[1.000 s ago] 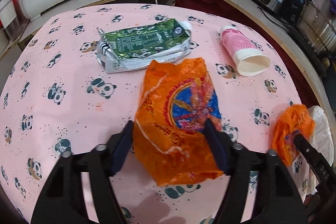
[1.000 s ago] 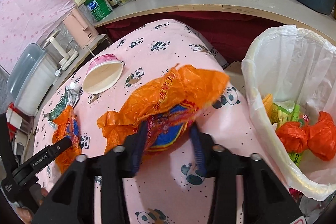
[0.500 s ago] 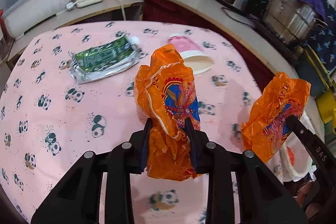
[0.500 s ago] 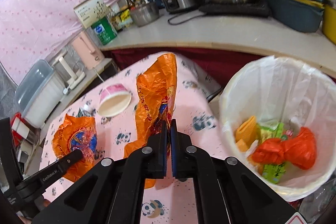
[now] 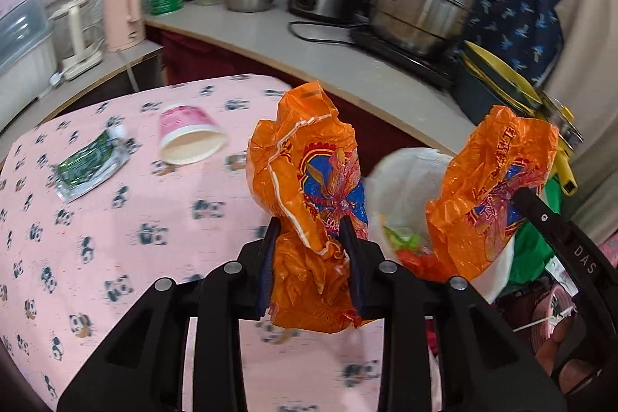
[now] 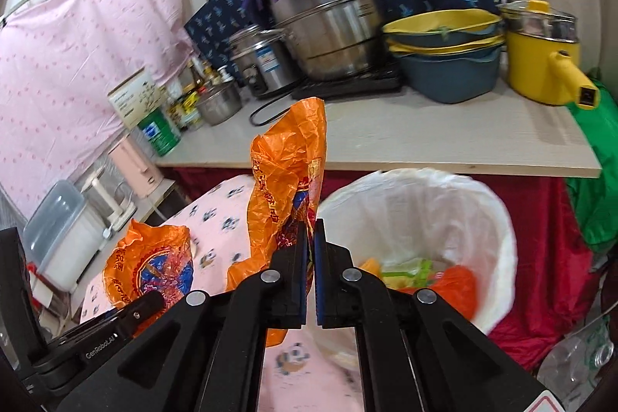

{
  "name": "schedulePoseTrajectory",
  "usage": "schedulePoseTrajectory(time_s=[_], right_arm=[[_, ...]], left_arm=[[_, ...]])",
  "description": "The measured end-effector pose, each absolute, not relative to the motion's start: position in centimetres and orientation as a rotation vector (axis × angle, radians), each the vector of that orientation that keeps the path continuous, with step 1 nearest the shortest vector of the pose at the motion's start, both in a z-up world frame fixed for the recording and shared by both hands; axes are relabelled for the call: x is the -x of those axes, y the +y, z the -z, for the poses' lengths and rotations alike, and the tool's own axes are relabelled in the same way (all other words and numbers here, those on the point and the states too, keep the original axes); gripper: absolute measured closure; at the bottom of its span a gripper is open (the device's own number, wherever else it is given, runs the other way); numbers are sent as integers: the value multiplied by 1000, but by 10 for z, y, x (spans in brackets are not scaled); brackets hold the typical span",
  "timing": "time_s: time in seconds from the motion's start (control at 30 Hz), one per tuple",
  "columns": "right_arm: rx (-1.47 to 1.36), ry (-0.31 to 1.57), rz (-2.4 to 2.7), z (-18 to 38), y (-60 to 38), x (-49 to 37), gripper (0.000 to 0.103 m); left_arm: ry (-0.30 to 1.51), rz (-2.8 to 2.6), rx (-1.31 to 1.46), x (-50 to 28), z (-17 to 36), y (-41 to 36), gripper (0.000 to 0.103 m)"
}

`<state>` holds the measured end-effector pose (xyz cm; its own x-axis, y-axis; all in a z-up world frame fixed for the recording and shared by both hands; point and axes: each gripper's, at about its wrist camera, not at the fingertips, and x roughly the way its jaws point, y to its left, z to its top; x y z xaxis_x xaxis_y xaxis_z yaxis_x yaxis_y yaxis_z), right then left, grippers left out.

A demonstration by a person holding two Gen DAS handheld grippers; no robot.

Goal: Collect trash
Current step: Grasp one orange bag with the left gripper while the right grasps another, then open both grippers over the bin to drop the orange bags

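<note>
My left gripper (image 5: 311,230) is shut on a crumpled orange wrapper (image 5: 309,176) and holds it above the table's right edge. My right gripper (image 6: 309,230) is shut on a second orange wrapper (image 6: 287,172), held upright just left of the white-lined trash bin (image 6: 498,219). The right-hand wrapper also shows in the left wrist view (image 5: 490,192), in front of the bin (image 5: 398,172). The left-hand wrapper shows in the right wrist view (image 6: 150,265). The bin holds orange, green and yellow trash. A pink paper cup (image 5: 189,138) and a green foil packet (image 5: 90,165) lie on the pink panda tablecloth (image 5: 116,238).
A counter (image 6: 405,138) behind the bin carries steel pots, a rice cooker, blue and yellow basins and a yellow pot (image 6: 540,56). A pink kettle (image 5: 123,10) and a plastic container stand on a side shelf at the left. A green bag (image 6: 595,180) hangs right of the bin.
Both grippers have lifted their orange wrappers off the table and swung right toward the bin. The bin now sits closer and more central in both views.
</note>
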<state>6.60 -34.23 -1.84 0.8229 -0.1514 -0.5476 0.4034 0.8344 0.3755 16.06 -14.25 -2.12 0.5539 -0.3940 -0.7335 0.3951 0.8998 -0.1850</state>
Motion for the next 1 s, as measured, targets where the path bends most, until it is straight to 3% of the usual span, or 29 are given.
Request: schedulePoseTrajectory(time_s=[0.43,0.57,0.67,0.87,1.0], right_arm=[[-598,471,468,31,-425,11,100],[-612,472,487,36,-437,18,100],[-620,475,487,39,-442,19,99],[-618,488,458,45,-441,9,100],[-609,506,428,49,-435,-5,99]], left_arm=[[885,657,-126,-133,32,-256,72],[900,680,-140,-134,41,-277,61],[882,667,-156,-135,43,-285,46],[866,619,-133,-143,42,-274,35],[857,577,-119,-150,41,-261,33]])
